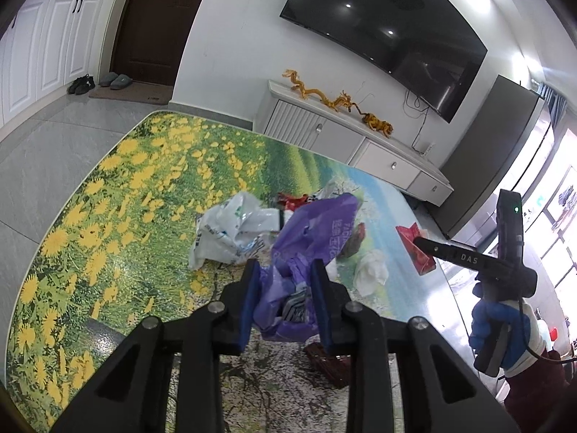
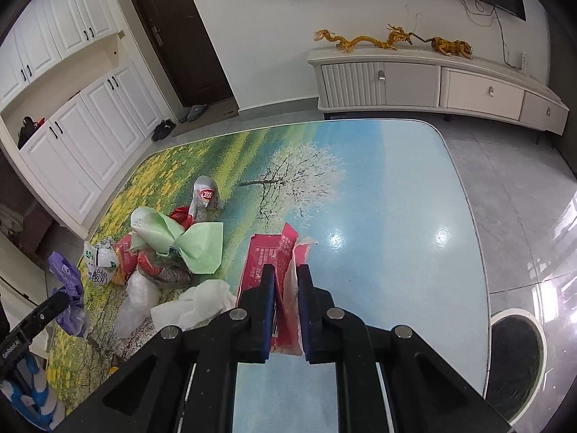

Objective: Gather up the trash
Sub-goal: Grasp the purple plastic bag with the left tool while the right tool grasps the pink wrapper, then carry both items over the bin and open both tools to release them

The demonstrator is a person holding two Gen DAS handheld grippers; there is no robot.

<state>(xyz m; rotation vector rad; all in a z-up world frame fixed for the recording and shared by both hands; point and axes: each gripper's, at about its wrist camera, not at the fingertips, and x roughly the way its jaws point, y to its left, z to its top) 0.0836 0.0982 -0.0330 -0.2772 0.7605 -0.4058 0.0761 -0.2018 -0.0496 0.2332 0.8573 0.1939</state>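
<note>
right gripper [image 1: 468, 258] is showing "DAS" | left gripper [image 2: 14, 351] is showing "GenRobot.AI" | other print is staying unreadable

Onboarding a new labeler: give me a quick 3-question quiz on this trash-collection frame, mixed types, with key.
1. True or false: the left gripper is closed on the purple plastic bag.
2. Multiple choice: what sits between the right gripper fingers?
A. the white crumpled tissue
B. the red paper packet
C. the light green paper sheet
3. Fill in: the trash lies on a table whose top is printed with a ______ scene.

Key: 1 true; 2 B; 3 landscape (yellow flowers, blossoming tree, blue sky).
</note>
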